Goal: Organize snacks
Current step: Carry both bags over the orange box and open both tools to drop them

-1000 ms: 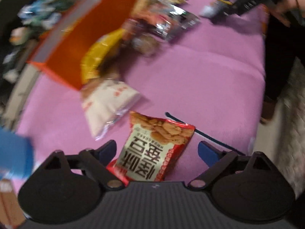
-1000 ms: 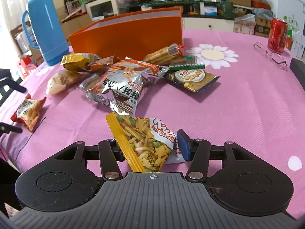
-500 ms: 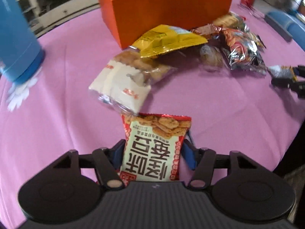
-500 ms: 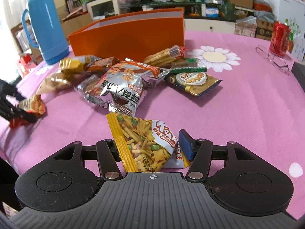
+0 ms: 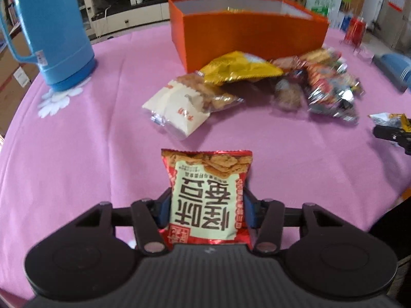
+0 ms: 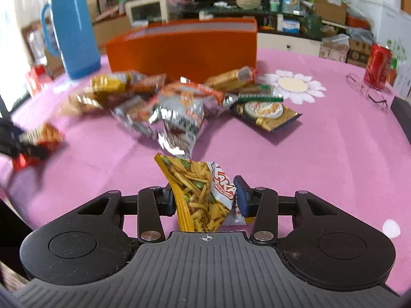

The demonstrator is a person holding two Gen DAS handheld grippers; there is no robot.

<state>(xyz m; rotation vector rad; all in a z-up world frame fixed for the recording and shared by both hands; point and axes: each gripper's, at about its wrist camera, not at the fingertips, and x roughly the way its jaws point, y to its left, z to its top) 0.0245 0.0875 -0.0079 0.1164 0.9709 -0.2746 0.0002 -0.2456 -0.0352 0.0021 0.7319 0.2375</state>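
My left gripper [image 5: 206, 206] is closing its jaws on a red and cream snack packet [image 5: 206, 195], blue pads touching both edges, above the pink tablecloth [image 5: 90, 154]. Ahead of it lie a white packet [image 5: 179, 109] and a yellow packet [image 5: 239, 70], with the orange box [image 5: 246, 34] beyond them and a blue thermos [image 5: 48, 28] far left. My right gripper [image 6: 205, 200] pinches a yellow noodle-snack packet [image 6: 203, 197]; a silver packet [image 6: 179, 120] lies just ahead.
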